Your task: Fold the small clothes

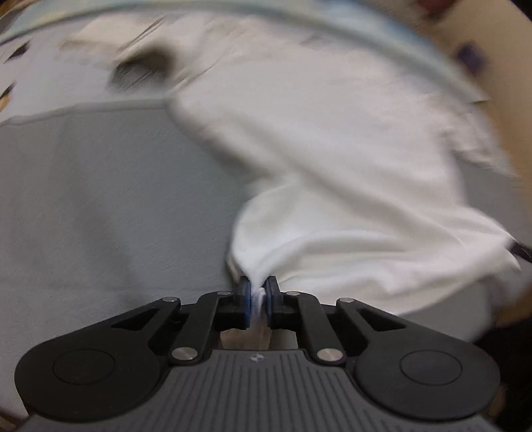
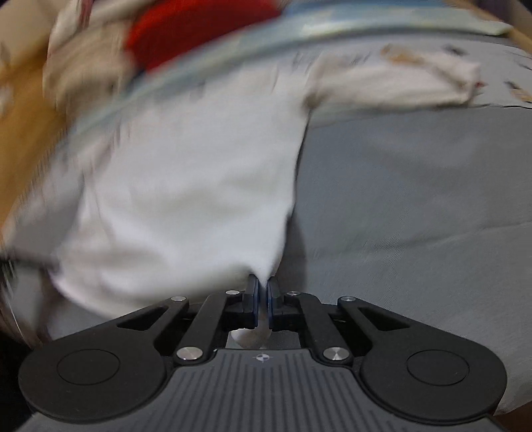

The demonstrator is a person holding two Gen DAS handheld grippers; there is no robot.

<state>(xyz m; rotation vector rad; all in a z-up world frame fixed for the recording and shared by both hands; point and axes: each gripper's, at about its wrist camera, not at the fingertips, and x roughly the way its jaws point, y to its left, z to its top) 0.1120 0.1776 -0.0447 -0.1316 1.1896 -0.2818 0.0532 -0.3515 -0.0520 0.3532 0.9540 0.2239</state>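
A small white garment (image 1: 332, 159) lies spread over a grey cloth surface (image 1: 99, 199), blurred by motion. My left gripper (image 1: 257, 287) is shut on the garment's near left corner, a pinch of white fabric bunched between its blue-edged pads. In the right wrist view the same white garment (image 2: 186, 186) stretches away to the left, and my right gripper (image 2: 262, 285) is shut on its near right corner. A sleeve (image 2: 399, 86) runs off to the upper right. The cloth pulls up into a peak at each grip.
A pale blue curved rim (image 1: 382, 43) runs behind the garment. Beyond it in the right wrist view sit a red item (image 2: 186, 30) and beige cloth (image 2: 83, 66). A wooden floor (image 2: 23, 133) shows at the left. A dark patch (image 1: 146, 66) lies near the garment's far end.
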